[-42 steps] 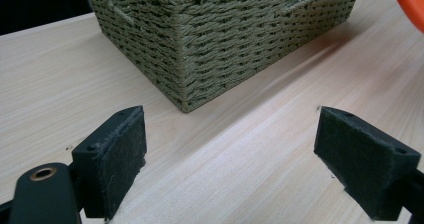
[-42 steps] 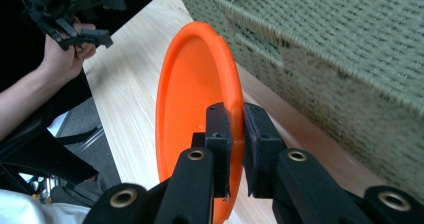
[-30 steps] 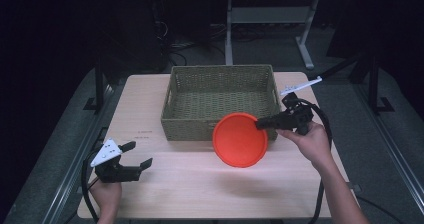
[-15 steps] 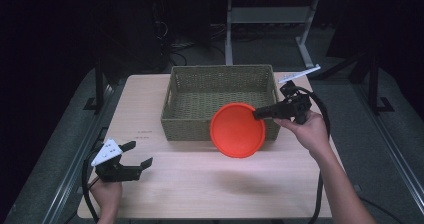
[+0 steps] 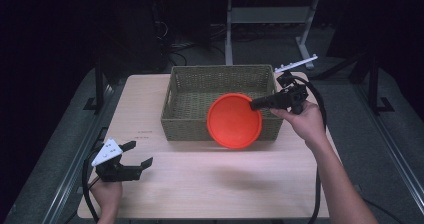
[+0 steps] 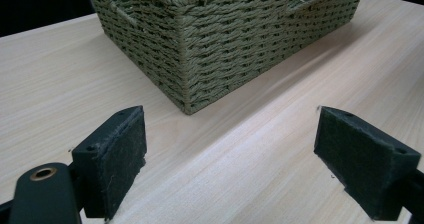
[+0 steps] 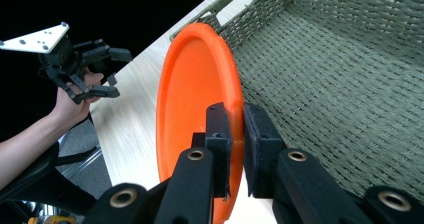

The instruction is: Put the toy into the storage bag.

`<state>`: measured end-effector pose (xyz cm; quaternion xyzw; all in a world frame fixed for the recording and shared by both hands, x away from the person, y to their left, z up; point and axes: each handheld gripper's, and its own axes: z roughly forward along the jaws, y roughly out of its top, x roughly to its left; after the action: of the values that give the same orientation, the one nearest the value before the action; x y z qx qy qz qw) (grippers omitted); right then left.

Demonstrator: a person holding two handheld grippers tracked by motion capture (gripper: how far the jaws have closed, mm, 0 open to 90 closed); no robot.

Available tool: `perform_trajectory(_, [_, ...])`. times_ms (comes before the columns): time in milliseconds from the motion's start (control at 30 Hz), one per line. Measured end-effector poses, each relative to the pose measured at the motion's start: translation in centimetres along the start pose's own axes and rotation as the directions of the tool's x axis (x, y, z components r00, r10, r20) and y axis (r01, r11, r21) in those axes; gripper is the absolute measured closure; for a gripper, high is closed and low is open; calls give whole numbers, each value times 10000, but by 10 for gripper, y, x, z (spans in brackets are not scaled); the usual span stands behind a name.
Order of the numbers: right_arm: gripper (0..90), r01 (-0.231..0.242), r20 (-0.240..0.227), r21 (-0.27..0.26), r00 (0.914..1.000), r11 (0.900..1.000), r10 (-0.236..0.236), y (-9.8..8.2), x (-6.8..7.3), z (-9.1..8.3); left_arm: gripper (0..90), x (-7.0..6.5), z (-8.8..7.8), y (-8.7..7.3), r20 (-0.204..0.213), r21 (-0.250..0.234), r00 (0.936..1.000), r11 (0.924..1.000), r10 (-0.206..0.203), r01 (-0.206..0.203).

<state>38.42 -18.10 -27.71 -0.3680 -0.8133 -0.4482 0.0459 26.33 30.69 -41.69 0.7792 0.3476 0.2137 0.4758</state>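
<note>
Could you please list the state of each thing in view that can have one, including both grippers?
Orange plate: lifted off the table, tilted on edge, clamped at its rim over the basket's near wall.
Woven basket: upright on the table, nothing inside.
Right gripper: shut on the plate's rim.
Left gripper: jaws wide open, nothing between them, low over the table.

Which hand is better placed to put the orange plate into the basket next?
The right. The right gripper already clamps the orange plate at the basket front rim. The left gripper sits open, far off at the table's near corner.
</note>
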Motion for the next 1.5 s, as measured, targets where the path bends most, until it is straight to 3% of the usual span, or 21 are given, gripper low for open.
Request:
perform_trajectory(1033, [821,-242,442,-110,9987,9996,247,49,-9,2,127,1,-2,-1,-34,-60,10000,10000,-51,51])
perform_trajectory(1500, [821,-452,597,-179,9971,9988,462,63,-17,6,126,1,-3,-1,-32,-102,10000,9999,-76,76])
